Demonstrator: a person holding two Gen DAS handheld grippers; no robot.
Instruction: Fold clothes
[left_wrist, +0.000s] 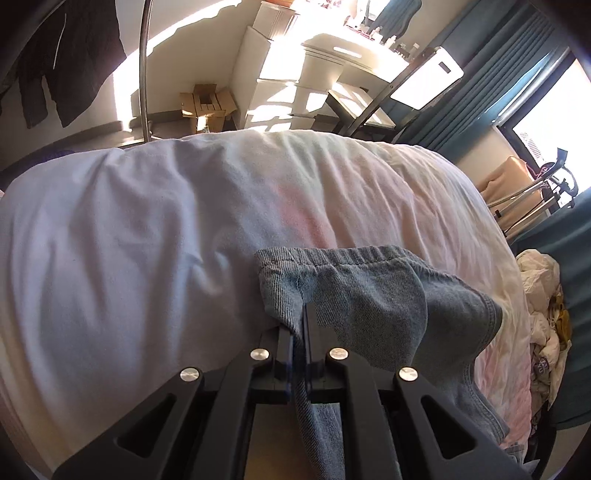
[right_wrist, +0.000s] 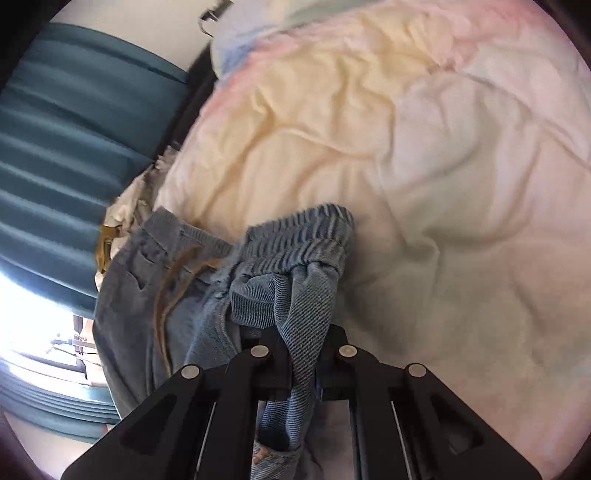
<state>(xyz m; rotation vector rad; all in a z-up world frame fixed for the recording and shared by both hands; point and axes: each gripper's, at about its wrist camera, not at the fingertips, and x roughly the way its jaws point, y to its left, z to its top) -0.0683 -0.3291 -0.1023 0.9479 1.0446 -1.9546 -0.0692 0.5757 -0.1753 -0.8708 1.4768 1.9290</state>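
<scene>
Left wrist view showed your left tongs (left_wrist: 300, 332) pinched tight on a fold of the denim pants (left_wrist: 369, 295), which lay on the bed (left_wrist: 147, 221). Your right tongs (right_wrist: 301, 347) were likewise clamped on their elastic waistband (right_wrist: 306, 240), bunched above the bed.

Through the left wrist camera I see my left gripper (left_wrist: 300, 325) clamped on the elasticated waistband edge of light-blue denim shorts (left_wrist: 373, 295), which drape rightward over a rumpled pastel duvet (left_wrist: 166, 221) beneath sunlit white drawers (left_wrist: 280, 92).
</scene>
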